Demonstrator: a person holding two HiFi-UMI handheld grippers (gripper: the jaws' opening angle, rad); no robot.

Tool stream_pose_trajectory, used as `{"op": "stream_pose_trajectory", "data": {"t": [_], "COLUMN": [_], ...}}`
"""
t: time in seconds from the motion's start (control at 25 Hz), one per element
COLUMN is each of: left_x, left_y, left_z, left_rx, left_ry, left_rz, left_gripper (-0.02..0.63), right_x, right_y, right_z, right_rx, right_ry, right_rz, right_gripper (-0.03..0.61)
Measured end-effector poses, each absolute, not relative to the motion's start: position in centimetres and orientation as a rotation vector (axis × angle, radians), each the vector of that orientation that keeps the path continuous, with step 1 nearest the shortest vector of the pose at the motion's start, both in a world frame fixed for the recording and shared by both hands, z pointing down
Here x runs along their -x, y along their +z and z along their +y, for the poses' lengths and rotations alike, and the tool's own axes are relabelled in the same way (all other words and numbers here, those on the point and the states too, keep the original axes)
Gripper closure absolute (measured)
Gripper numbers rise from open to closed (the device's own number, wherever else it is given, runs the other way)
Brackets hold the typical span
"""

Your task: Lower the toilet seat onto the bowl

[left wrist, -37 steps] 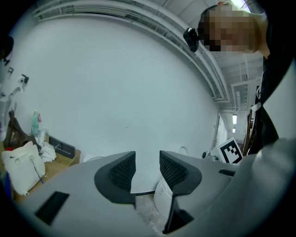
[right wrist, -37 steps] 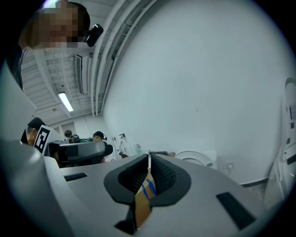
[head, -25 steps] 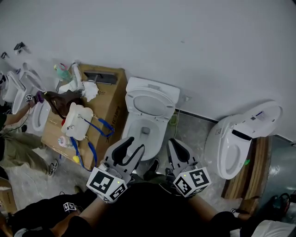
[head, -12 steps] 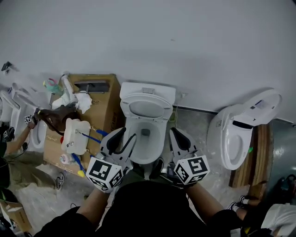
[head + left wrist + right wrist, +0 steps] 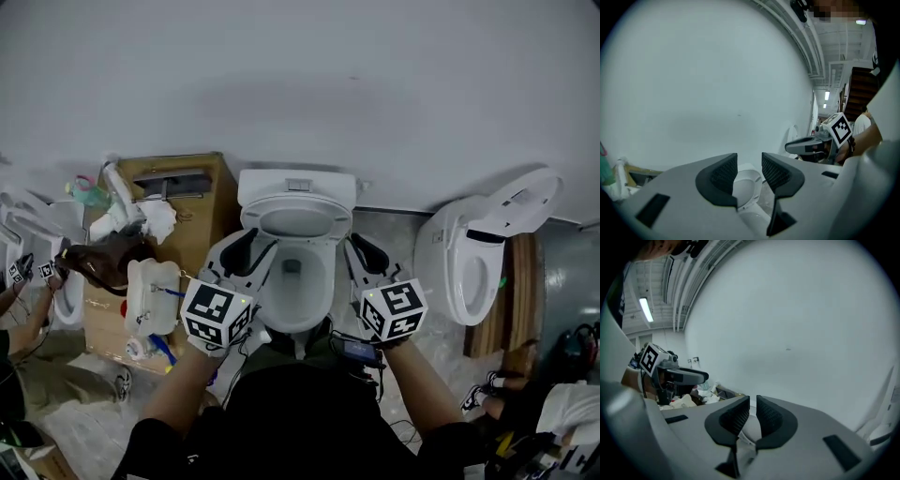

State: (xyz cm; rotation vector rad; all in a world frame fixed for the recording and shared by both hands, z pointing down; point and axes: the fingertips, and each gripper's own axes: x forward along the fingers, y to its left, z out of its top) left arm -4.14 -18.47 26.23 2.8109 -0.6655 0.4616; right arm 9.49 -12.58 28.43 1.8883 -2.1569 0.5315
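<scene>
A white toilet stands against the wall in the head view; its seat [image 5: 298, 220] is tipped up against the tank [image 5: 298, 183], and the bowl [image 5: 296, 281] is uncovered. My left gripper [image 5: 251, 247] hovers by the bowl's left rim, open and holding nothing. On the other side of the bowl, my right gripper [image 5: 360, 249] is shut and holds nothing. In the left gripper view the raised seat [image 5: 746, 180] shows between the open jaws of the left gripper [image 5: 749, 171]. The right gripper [image 5: 753, 411] points at the wall with its pads almost together.
A cardboard box [image 5: 202, 202] with bottles, rags and a white container [image 5: 150, 295] stands left of the toilet. A second toilet [image 5: 483, 253] with its lid up stands to the right, by a wooden pallet [image 5: 520, 300]. Another person's hand [image 5: 23, 272] works at far left.
Both grippers have moved forward from in front of the bowl and now sit on either side of it. The seat has stayed up. The jaws look the same.
</scene>
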Motion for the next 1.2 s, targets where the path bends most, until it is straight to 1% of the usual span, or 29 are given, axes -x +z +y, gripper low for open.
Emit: {"op": "stream_pose_trajectory", "data": {"t": [0.08,0.24,0.4,0.44,0.52,0.56,0.68,0.72,0.8,0.84,1.2], "left_x": [3.9,2.9,1.9,1.7,1.0,0.7,-0.1,-0.4,-0.9,-1.1,-2.0], "left_y": [27.4,29.3,31.8,32.6,34.4,35.3,37.8,38.5,39.7,40.2,44.2], "left_z": [-20.3,-22.9,-24.7,-25.2,-25.7,-25.9,-26.5,-26.8,-27.1,-27.3,-29.1], "left_rx": [-2.846,-2.911,-2.945,-2.945,-2.941,-2.937,-2.912,-2.902,-2.879,-2.869,-2.836], "left_ry": [0.529,0.634,0.762,0.789,0.839,0.873,0.963,0.983,1.014,1.025,1.166], "left_rz": [-0.683,-0.712,-0.784,-0.801,-0.799,-0.783,-0.733,-0.721,-0.702,-0.696,-0.664], "left_gripper": [0.448,0.537,0.580,0.580,0.580,0.578,0.577,0.565,0.496,0.479,0.479], "right_x": [-9.7,-9.9,-10.7,-11.1,-11.6,-11.8,-11.7,-11.6,-11.4,-11.4,-11.9], "right_y": [29.4,31.2,33.1,33.5,34.3,34.8,36.6,37.2,38.4,39.0,43.9], "right_z": [-13.9,-15.9,-18.5,-19.2,-20.4,-20.9,-22.1,-22.5,-22.9,-23.1,-25.0], "right_rx": [-1.894,-1.861,-1.791,-1.785,-1.772,-1.757,-1.684,-1.656,-1.609,-1.592,-1.502], "right_ry": [0.493,0.480,0.441,0.427,0.409,0.404,0.387,0.388,0.395,0.395,0.363], "right_rz": [-2.100,-2.078,-2.082,-2.083,-2.080,-2.077,-2.067,-2.067,-2.066,-2.061,-1.982], "right_gripper": [0.535,0.535,0.532,0.525,0.475,0.466,0.466,0.467,0.466,0.466,0.466]}}
